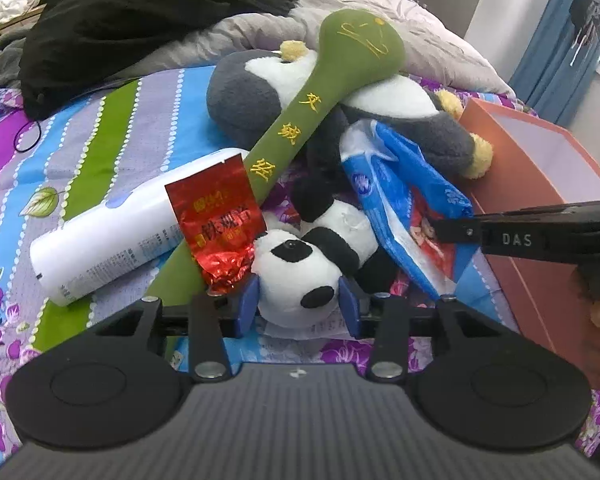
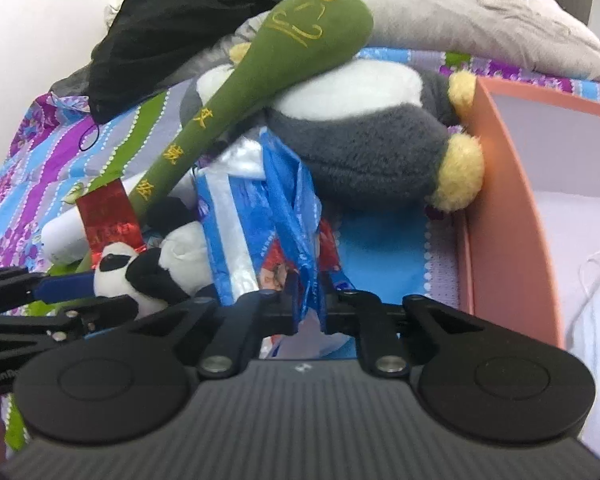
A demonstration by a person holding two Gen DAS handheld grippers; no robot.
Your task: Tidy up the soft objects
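Observation:
A small panda plush (image 1: 300, 264) lies face up on the bedspread. My left gripper (image 1: 299, 301) has its blue pads (image 1: 248, 300) pressed on both sides of the panda's head. A crumpled blue plastic bag (image 2: 292, 216) lies to the right of the panda, and my right gripper (image 2: 308, 304) is shut on its lower end. A long green plush mallet (image 1: 300, 120) leans across a grey and white penguin plush (image 1: 256, 92) behind them. In the left wrist view the right gripper (image 1: 440, 228) reaches in from the right onto the bag (image 1: 400, 184).
A pink open box (image 1: 540, 168) stands at the right, against the penguin's yellow foot. A white bottle (image 1: 100, 248) and a red foil packet (image 1: 216, 224) lie left of the panda. A black garment (image 1: 140, 12) and grey duvet (image 2: 480, 12) are heaped behind.

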